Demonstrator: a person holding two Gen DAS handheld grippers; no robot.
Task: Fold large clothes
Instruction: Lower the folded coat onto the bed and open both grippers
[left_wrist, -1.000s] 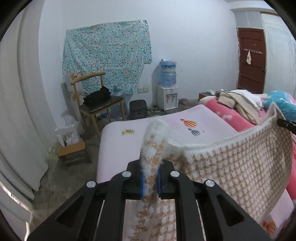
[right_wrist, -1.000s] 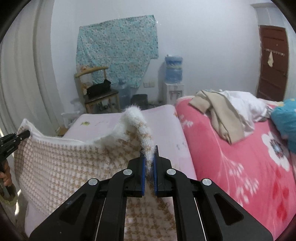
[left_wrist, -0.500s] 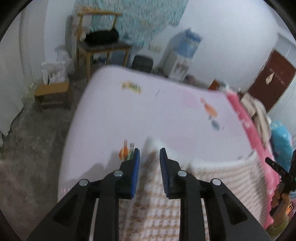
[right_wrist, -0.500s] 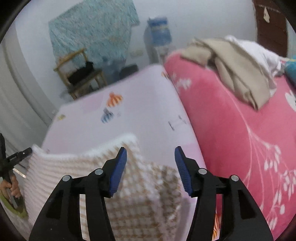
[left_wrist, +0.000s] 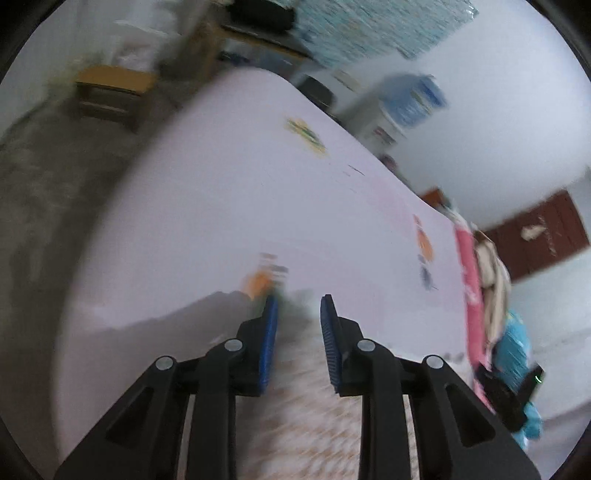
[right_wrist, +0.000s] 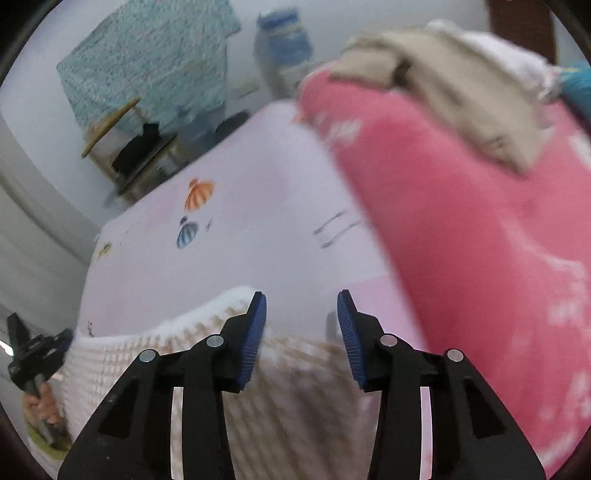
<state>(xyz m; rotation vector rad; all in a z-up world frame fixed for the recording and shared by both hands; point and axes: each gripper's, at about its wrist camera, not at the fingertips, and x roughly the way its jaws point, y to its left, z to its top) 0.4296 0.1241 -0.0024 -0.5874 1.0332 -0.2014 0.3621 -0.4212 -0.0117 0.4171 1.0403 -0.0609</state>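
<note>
The large garment, a fluffy white and tan houndstooth knit (left_wrist: 306, 406), lies on the pale pink bed sheet (left_wrist: 221, 203). My left gripper (left_wrist: 299, 306) hovers open over its edge, the blue pads apart with the cloth below them and not pinched. In the right wrist view the same knit (right_wrist: 147, 354) spreads to the left under my right gripper (right_wrist: 301, 299). The right jaws are closing, but the pads stand clear of the cloth and nothing is squeezed. The left gripper (right_wrist: 33, 354) shows at the garment's far corner, held by a hand.
A bright pink blanket (right_wrist: 461, 240) covers the bed's right side, with a heap of beige and white clothes (right_wrist: 443, 74) on it. A wooden chair (right_wrist: 122, 147), a low stool (left_wrist: 110, 88) and a water dispenser (left_wrist: 406, 107) stand beyond the bed on the bare floor.
Both grippers let go of the garment's corners and sank toward the bed. The knit dropped from hanging between them to lying on the sheet. The right jaws have narrowed since opening.
</note>
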